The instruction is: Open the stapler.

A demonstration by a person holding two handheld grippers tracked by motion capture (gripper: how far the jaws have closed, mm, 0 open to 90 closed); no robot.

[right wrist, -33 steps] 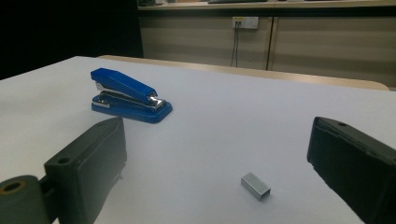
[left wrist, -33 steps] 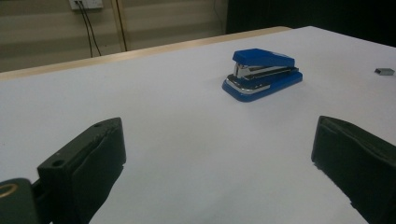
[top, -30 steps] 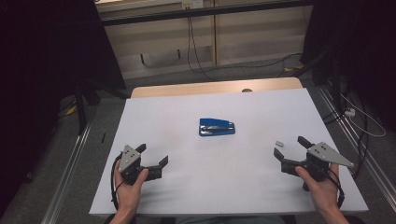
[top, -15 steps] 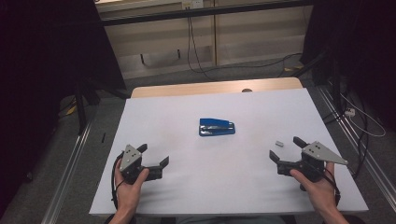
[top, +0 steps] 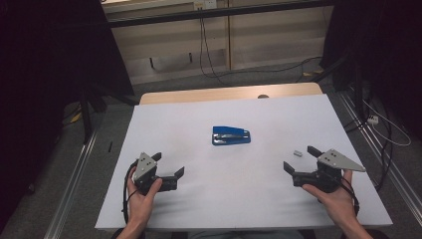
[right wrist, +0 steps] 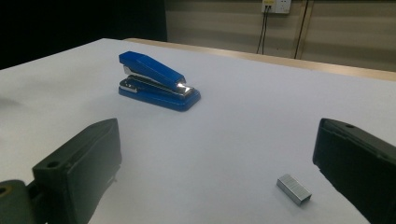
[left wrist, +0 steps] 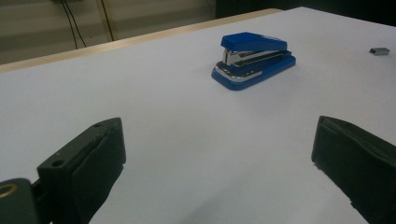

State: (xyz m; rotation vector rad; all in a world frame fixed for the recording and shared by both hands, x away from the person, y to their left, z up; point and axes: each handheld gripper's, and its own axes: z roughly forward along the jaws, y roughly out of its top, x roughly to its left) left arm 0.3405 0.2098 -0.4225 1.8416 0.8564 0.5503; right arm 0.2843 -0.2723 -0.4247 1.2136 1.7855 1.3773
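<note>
**Two open grippers facing a stapler and a strip of staples**

The right gripper (top: 302, 159) rests low over the white table (top: 199, 209), its jaws spread wide and holding nothing. A small grey strip of staples (right wrist: 293, 189) lies on the table between those jaws, nearer the right one and not touching either. The blue stapler (right wrist: 156, 81) sits shut, well ahead of the jaws and towards the left one.

The left gripper (top: 169, 164) also has its jaws spread wide and empty, above bare table. From it, the stapler (left wrist: 254, 59) lies well ahead, slightly towards the right jaw.

The likely step is picking up the staples. To do it well, lower the right jaws to the table, centre them on the strip, and close gently so it does not break or skid away.
</note>
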